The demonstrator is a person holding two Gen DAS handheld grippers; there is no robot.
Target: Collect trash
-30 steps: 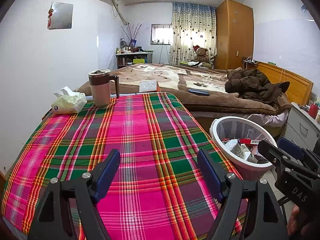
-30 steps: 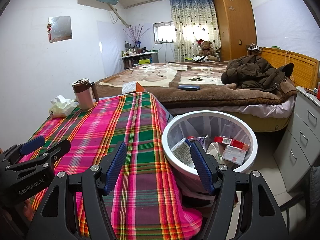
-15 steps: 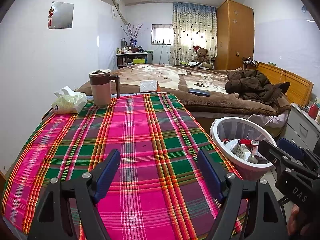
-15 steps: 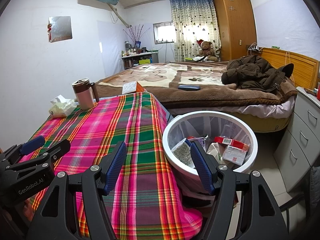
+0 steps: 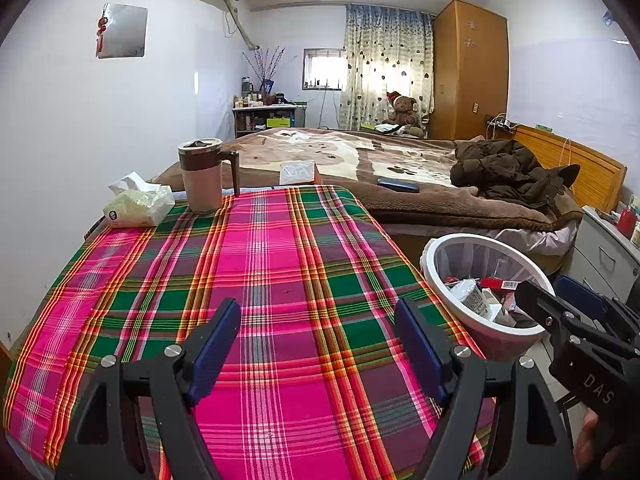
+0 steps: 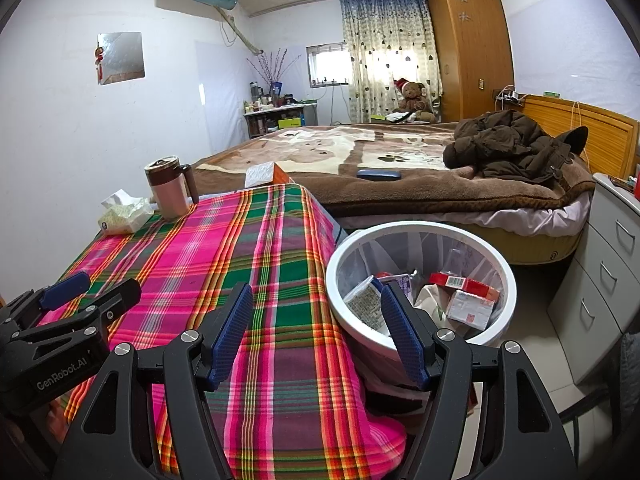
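A white round trash bin lined with a clear bag stands on the floor beside the table, holding a red box, a white carton and other packaging. The same bin appears at the right of the left wrist view. My left gripper hovers open over the plaid tablecloth with nothing between its blue pads. My right gripper is open too, empty, straddling the table's right edge and the bin's near rim. Each gripper shows in the other's view: the right gripper, the left gripper.
A lidded mug and a tissue pack sit at the table's far left. Behind it is a bed with a brown jacket, a dark case and a small box. Grey drawers stand right of the bin.
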